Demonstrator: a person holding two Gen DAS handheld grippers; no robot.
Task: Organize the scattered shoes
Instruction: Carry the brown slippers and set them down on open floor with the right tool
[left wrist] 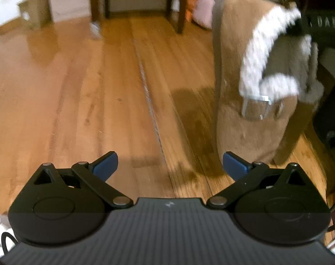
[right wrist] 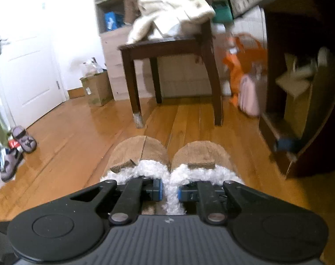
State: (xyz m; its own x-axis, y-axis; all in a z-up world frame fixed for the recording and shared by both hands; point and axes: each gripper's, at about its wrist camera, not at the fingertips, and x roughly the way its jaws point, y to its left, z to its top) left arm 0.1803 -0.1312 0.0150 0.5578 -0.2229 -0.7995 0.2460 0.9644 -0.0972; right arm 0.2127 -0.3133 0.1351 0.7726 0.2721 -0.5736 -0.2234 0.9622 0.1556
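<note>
Black linkage arms and blue pads of the right gripper (right wrist: pixel 169 191) fill the bottom of the right wrist view, the two fingers drawn close together and pinching the white fleece lining where the pair of brown slippers (right wrist: pixel 167 154) meet. Both slippers sit side by side directly ahead of the fingers, toes pointing away from the camera, their inner edges touching, one on each side of the clamped fleece. Beyond them the wooden floor (right wrist: pixel 79 137) runs to a dark wooden stool (right wrist: pixel 174 44) piled with pale clothing (right wrist: pixel 172 11), with a cardboard box (right wrist: pixel 96 88) to its left near a white door (right wrist: pixel 28 66). A pair of small purple shoes (right wrist: pixel 21 141) lies well apart at the left edge, and an orange and pink heap rests beside dark furniture on the right. From the left wrist view, the left gripper (left wrist: pixel 169 165) is spread wide with nothing between its blue pads, only bare floor beneath them. Ahead and to its right the same slippers appear blurred, hanging with soles turned to the left and fleece openings to the right, lifted above their shadow on the boards; whether they touch the floor cannot be told.
</note>
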